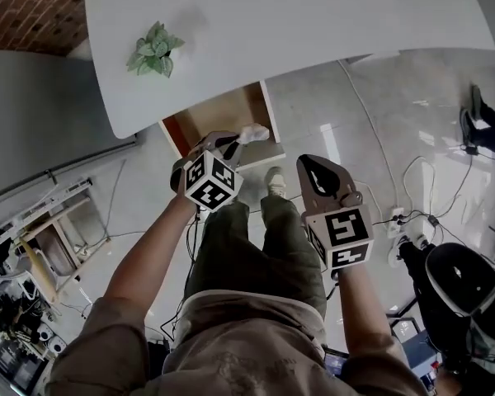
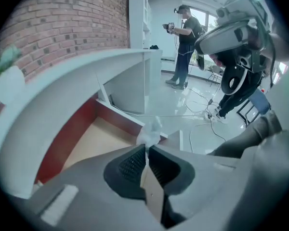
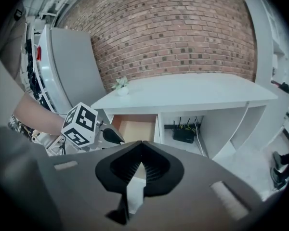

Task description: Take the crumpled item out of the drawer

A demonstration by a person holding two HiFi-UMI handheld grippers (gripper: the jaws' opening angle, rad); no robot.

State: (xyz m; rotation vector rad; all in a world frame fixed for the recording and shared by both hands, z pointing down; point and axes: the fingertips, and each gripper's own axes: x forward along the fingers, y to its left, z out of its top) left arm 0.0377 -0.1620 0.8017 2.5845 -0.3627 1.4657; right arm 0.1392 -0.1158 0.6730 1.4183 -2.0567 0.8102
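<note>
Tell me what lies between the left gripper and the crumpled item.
Nothing: in the left gripper view the left gripper is shut on the crumpled item, holding it at the open drawer's front edge.

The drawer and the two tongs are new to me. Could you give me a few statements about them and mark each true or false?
1. The left tongs are shut on the crumpled item. True.
2. The drawer is pushed closed. False: it is pulled open under the white desk.
3. A small plant stands on the white desk. True.
4. The right tongs hold a second crumpled item. False: they are shut with nothing between them.
5. The crumpled item lies on the drawer's floor. False: it is pinched at the tips of the left tongs, by the drawer's front edge.
</note>
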